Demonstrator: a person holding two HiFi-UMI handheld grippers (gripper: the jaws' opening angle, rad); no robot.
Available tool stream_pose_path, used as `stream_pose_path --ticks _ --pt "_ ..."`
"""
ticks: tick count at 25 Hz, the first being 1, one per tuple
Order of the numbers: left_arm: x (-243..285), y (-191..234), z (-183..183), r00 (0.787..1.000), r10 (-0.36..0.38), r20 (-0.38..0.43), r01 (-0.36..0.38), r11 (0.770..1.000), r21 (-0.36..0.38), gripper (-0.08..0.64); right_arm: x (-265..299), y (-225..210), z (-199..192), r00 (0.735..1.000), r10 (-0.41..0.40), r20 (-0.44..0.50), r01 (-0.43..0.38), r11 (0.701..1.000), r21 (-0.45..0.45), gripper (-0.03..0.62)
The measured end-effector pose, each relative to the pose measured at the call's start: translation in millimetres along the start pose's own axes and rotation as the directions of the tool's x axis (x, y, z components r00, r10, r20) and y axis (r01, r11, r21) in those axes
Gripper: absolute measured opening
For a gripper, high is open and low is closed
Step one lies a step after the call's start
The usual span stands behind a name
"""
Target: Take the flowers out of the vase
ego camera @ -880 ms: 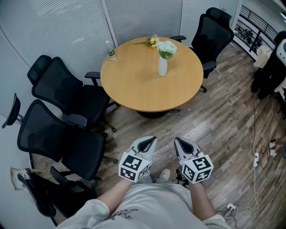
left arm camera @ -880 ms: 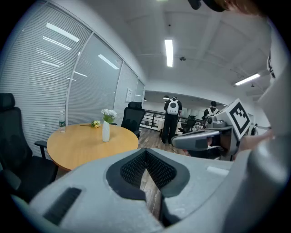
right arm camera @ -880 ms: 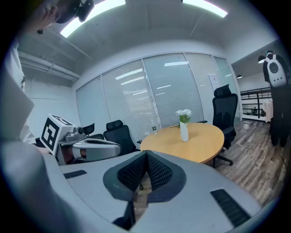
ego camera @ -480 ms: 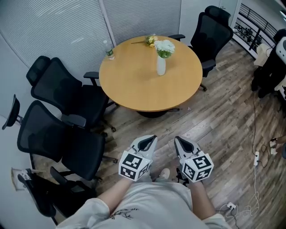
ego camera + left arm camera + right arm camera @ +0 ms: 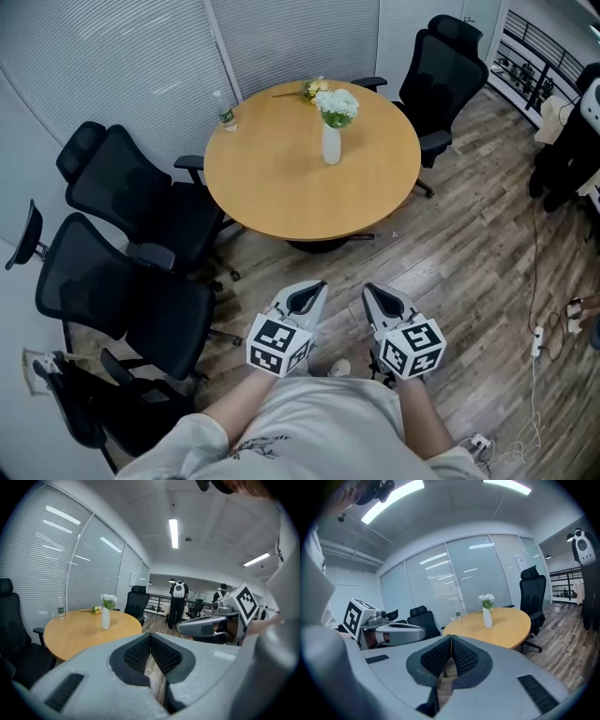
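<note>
Both claws shut tight, both empty. L gripper (image 5: 317,285): black ribbed pads pressed flat together, nothing between, touching nothing. R gripper (image 5: 367,289): same, pads together, nothing held. Side by side, tips pointing fwd and a bit down. Smooth gray shells, pointy noses. 1 cube (image 5: 279,345) w/ black-and-white squares on each, so 2 cubes.

Far ahead of both claws, well apart from them: 1 round table (image 5: 281,187), smooth light wood. On it, past the middle: 1 vase (image 5: 331,145), white, tall, thin, smooth, standing up straight. In its top: 1 bunch of white flowers (image 5: 337,101), fluffy, w/ green leaves. Not taken out yet. Just behind the vase, at the far edge: 1 yellow flower (image 5: 312,89) lying flat. Far L on the table: 1 small clear bottle (image 5: 225,113), standing up.

Ahead and to the L of the L gripper: 2 black chairs (image 5: 131,187) w/ wheels and armrests, next to each other, near the table's L side. Far ahead and R of the R gripper: more black seating (image 5: 441,70) at the table's far R edge, count unclear.

Under both claws: floor (image 5: 469,262) of gray-brown wood planks.
</note>
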State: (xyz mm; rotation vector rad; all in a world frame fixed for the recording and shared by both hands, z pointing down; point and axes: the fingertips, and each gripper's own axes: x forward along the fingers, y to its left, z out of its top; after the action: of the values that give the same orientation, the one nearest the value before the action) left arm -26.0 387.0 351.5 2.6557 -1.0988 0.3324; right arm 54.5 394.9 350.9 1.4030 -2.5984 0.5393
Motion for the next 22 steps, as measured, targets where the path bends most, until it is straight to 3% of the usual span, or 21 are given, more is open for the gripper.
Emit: stream_pose_path --ticks 10,22 --pt "31.7 -12.4 2.7 0.999 0.032 0.006 -0.032 0.999 -0.002 0.010 -8.0 -38.2 -2.2 0.999 0.033 -0.009 -0.033 0.999 0.006 0.008" --pt "105.1 43.3 21.2 1.000 0.008 0.018 -0.008 1.000 -0.007 0.010 58.7 -91.6 19.8 1.000 0.026 -0.007 -0.026 0.999 0.019 0.008"
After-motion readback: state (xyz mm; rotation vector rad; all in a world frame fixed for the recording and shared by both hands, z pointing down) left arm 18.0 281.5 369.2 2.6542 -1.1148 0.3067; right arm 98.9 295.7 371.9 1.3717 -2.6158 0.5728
